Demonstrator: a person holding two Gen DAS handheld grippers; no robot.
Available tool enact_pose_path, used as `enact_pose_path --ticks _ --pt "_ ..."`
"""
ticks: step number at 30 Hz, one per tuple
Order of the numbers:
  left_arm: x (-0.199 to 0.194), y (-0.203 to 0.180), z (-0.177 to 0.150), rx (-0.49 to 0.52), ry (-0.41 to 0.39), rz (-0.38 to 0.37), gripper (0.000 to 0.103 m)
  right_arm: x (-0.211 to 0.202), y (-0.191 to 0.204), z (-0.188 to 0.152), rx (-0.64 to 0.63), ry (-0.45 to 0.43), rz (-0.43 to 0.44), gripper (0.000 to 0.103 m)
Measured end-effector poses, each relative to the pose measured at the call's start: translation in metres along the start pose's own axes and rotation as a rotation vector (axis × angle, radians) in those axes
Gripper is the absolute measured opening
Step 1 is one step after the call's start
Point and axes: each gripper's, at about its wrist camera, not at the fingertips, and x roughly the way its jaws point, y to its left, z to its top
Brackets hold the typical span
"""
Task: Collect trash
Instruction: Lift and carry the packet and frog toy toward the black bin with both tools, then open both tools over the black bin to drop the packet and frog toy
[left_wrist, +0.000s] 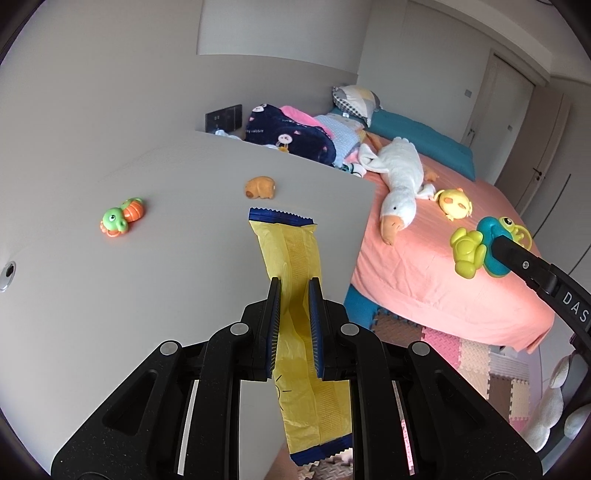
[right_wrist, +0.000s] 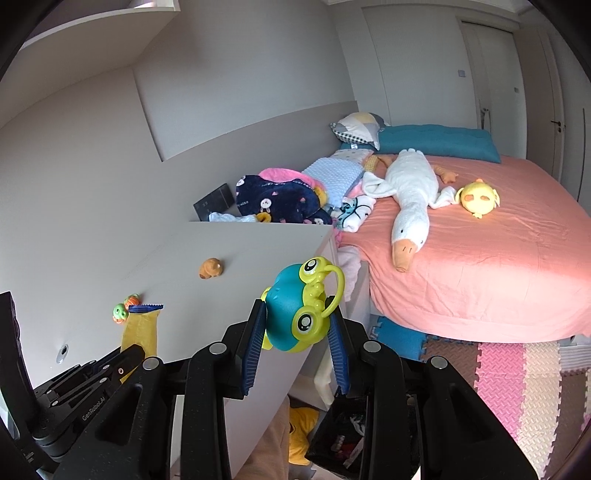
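The left gripper (left_wrist: 295, 284) has its jaws closed narrow on a yellow wrapper (left_wrist: 291, 258) with dark blue serrated ends. The wrapper passes between the two pads and stands up above the white desk top (left_wrist: 110, 295); its upper end is free in the air, its lower end hangs under the gripper. In the right wrist view the same wrapper (right_wrist: 142, 328) shows at the left, above the desk.

The right gripper (right_wrist: 295, 325) holds a teal and lime frog toy (right_wrist: 295, 314) between its pads, with the jaws at a middle width. This toy hangs just past the front corner of the desk, over the gap between desk and bed.

On the desk top are a small green and orange turtle toy (left_wrist: 122, 219) and, farther back, an orange animal figure (left_wrist: 260, 187). They are well apart, and most of the surface around them is bare. A round metal hole (left_wrist: 7, 275) sits near the left edge. The right edge of the desk runs close beside the bed (right_wrist: 480, 277).

The bed has a salmon pink sheet. On it lie a long white goose plush (right_wrist: 410, 199) and a round yellow chick plush (right_wrist: 478, 197), near to each other. Folded blankets (right_wrist: 280, 199) are piled behind the desk, and a teal cushion (right_wrist: 436, 142) lies at the head. The floor beside the bed has foam puzzle mats (right_wrist: 498, 369) in pink, cream and brown. Behind are pale walls and closet doors (right_wrist: 487, 74).
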Motion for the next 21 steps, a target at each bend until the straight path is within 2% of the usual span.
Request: enact_pose_path --ticks 21 --pt "0.017 -0.087 -0.010 0.205 0.050 -0.116 0.016 -0.016 -0.069 0.002 0.071 -0.002 -0.126 0.035"
